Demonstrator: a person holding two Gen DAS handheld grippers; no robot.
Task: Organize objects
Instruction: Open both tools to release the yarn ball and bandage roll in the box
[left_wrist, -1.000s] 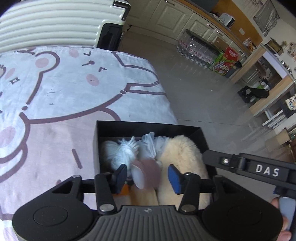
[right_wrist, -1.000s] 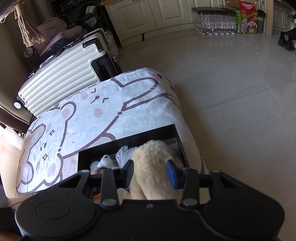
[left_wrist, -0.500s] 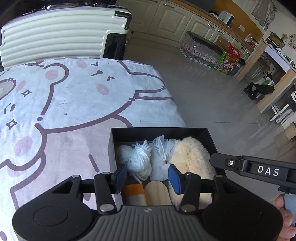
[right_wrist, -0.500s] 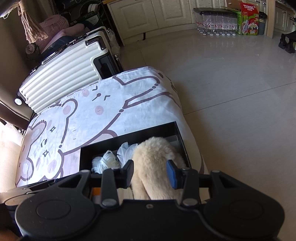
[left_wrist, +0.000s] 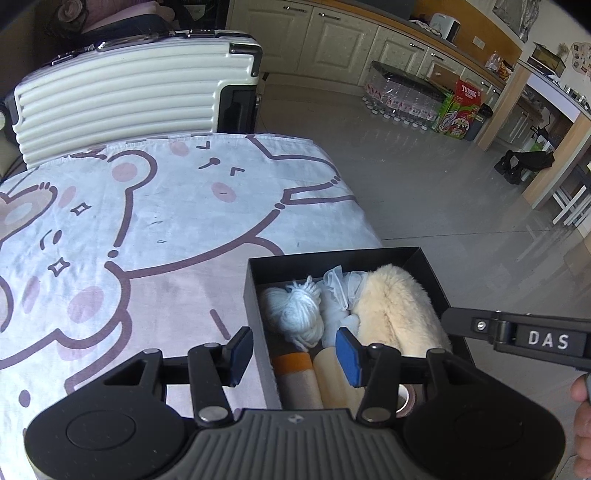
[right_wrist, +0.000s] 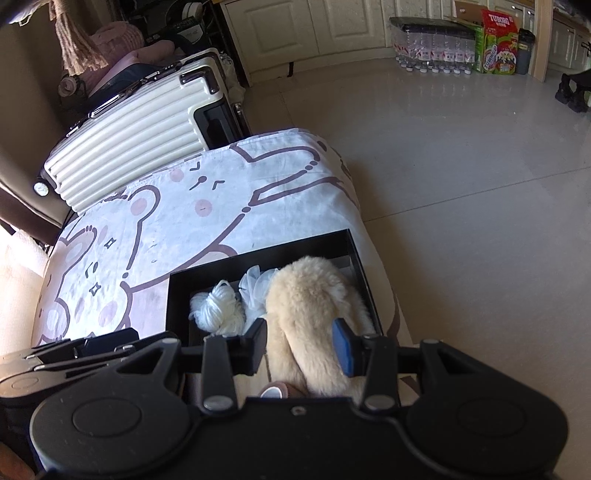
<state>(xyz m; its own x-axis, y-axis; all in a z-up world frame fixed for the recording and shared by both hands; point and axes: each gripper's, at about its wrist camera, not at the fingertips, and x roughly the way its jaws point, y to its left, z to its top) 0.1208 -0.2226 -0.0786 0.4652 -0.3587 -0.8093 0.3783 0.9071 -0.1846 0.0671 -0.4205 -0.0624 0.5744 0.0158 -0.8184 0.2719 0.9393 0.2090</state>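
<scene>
The box (left_wrist: 255, 295) sits at the near right corner of the surface (left_wrist: 155, 236), and it holds yarn (left_wrist: 295, 314), a white mesh puff (left_wrist: 338, 291), a fleece (left_wrist: 395, 310), rolls (left_wrist: 295, 380) and tape (left_wrist: 404, 397); the packing step looks all but done. Left gripper (left_wrist: 295, 354) hovers over the box's near left wall, jaws open and empty; right gripper (right_wrist: 301, 347) hangs above the fleece, jaws open, not touching it; next likely calls for drawing both clear, or finding a lid, none in view.
</scene>
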